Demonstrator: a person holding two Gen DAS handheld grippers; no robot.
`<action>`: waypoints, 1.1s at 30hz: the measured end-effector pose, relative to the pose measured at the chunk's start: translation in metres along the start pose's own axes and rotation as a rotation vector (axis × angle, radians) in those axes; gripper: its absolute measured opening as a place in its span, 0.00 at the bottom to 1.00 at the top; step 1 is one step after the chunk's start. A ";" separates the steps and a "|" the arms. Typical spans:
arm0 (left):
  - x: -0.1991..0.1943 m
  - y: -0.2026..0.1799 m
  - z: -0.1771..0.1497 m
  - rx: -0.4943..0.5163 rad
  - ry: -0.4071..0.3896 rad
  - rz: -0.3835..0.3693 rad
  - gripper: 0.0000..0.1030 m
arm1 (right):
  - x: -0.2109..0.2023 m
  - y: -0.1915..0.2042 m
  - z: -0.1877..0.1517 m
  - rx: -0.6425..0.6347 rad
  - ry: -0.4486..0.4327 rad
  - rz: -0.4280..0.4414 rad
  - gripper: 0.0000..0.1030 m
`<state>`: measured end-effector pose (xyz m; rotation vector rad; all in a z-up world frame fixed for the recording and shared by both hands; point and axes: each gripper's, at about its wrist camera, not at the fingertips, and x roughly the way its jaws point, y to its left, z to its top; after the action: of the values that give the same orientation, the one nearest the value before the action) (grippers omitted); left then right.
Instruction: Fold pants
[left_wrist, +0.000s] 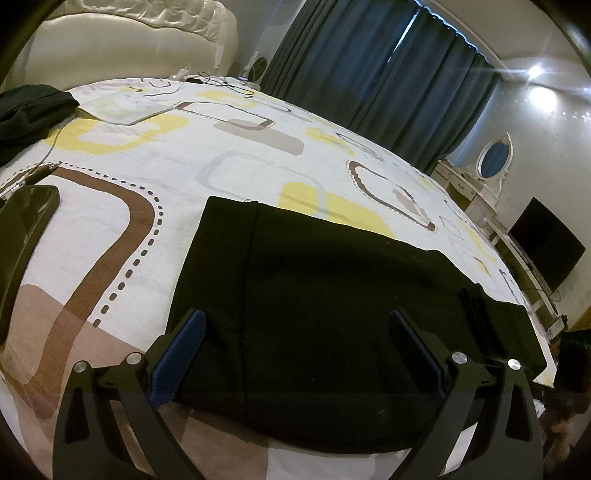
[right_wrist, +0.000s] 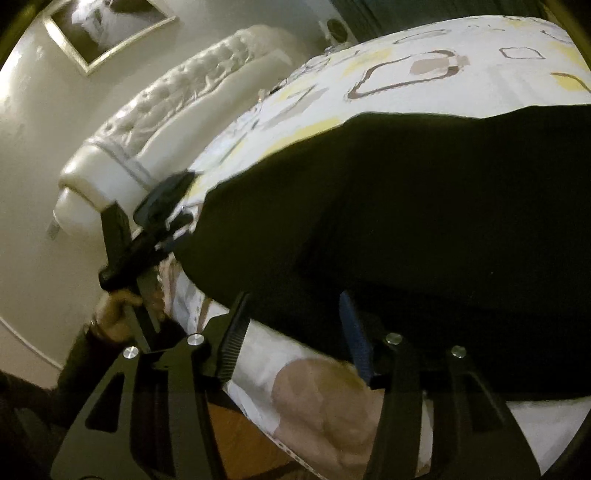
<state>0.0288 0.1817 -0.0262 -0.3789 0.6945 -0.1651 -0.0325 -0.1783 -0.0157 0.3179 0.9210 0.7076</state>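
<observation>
— What did you see from where you stood?

— A wide patterned bed (left_wrist: 147, 158), and on its near edge the black pants (left_wrist: 332, 288), already folded into a flat block whose long side ran along that edge.

— And the grippers?

— The left gripper (left_wrist: 295, 354) hung low over the near hem, fingers spread wide astride the cloth, gripping nothing. The right gripper (right_wrist: 291, 332) stood parted too, its pads clear of the fabric, at the block's near corner.

— Which was closer?

— Both, I judged; the pants lay straight ahead of each.
</observation>
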 end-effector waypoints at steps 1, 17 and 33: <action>0.000 0.000 0.000 0.000 0.000 -0.001 0.95 | -0.005 0.000 0.000 0.006 -0.019 0.011 0.49; -0.001 0.001 0.002 -0.015 -0.002 -0.015 0.95 | -0.134 -0.187 0.059 0.466 -0.362 -0.054 0.47; -0.027 0.020 -0.003 -0.151 0.009 -0.064 0.95 | -0.124 -0.211 0.049 0.552 -0.361 -0.009 0.52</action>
<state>0.0064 0.2064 -0.0201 -0.5456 0.7062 -0.1758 0.0455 -0.4152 -0.0233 0.8987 0.7561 0.3565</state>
